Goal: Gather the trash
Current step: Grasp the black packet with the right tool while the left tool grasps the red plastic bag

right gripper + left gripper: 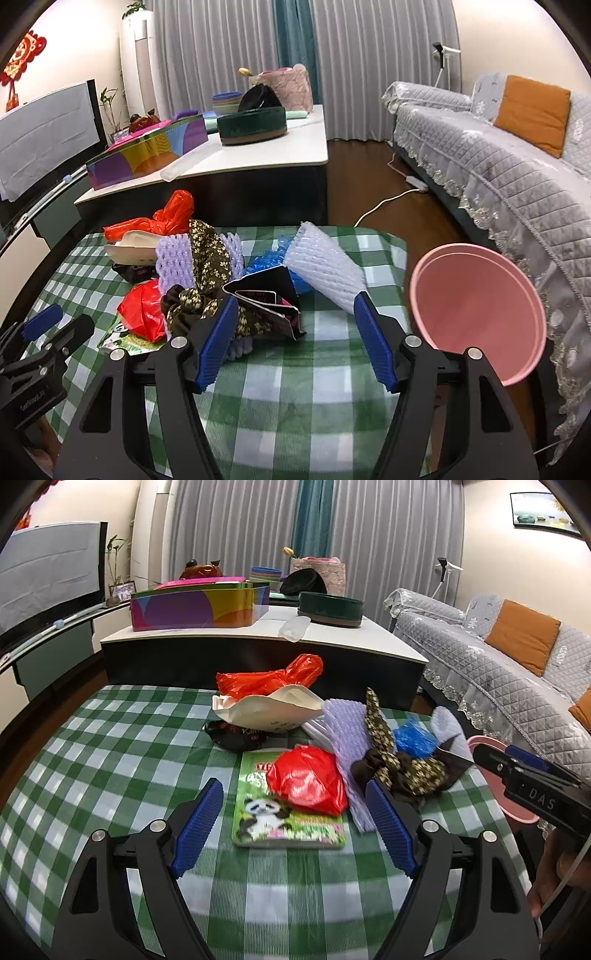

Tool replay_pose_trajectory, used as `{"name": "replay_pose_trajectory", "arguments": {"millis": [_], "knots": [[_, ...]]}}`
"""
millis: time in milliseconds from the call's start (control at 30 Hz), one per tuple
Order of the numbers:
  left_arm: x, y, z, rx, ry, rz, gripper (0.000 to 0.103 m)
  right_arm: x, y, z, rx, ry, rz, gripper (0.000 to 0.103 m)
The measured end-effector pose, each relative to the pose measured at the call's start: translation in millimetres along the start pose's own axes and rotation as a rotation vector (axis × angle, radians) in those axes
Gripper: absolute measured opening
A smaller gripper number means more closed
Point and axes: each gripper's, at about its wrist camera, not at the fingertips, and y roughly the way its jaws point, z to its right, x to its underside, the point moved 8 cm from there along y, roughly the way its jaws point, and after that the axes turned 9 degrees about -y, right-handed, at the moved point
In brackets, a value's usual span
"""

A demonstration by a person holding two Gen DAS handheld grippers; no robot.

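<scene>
A heap of trash lies on the green checked cloth [122, 746]. My left gripper [293, 794] is open, and a crumpled red bag [306, 779] on a panda packet [280, 823] lies between its blue pads [199, 823] without touching them. My right gripper [295, 299] is also open around a black wrapper [269, 295]. Its left pad [218, 339] is close to the wrapper and to a floral cloth [207, 258]. A white foam net [325, 266] lies just beyond its right fingertip. A pink bin [480, 314] stands tilted at the table's right edge.
Further back in the heap are a purple foam net [343, 720], a blue bag [413, 738], a white paper bag [269, 709] and an orange-red bag [269, 679]. Behind stands a low table [258, 158] with boxes. A grey sofa [498, 166] runs along the right.
</scene>
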Motion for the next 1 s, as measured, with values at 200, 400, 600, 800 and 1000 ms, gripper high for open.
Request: {"name": "replay_pose_trajectory", "arguments": {"millis": [200,400,600,800,1000], "knots": [[-7,28,-5,-0.015,-0.014,-0.029,0.077,1,26,-5,-0.049,-0.007,-0.036,0.059],[-6,61,-8,-0.028,-0.035,-0.110,0.077,7,37,-11,-0.098,-0.027,-0.065,0.050],[5,78,-11,-0.020,-0.065,-0.190,0.077,10,44,-15,-0.141,-0.031,-0.086,0.025],[12,84,-8,0.010,-0.073,-0.231,0.072,9,42,-25,-0.174,-0.056,-0.079,0.008],[13,81,-1,0.041,-0.058,-0.233,0.052,4,32,-30,-0.190,-0.079,-0.048,0.002]]}}
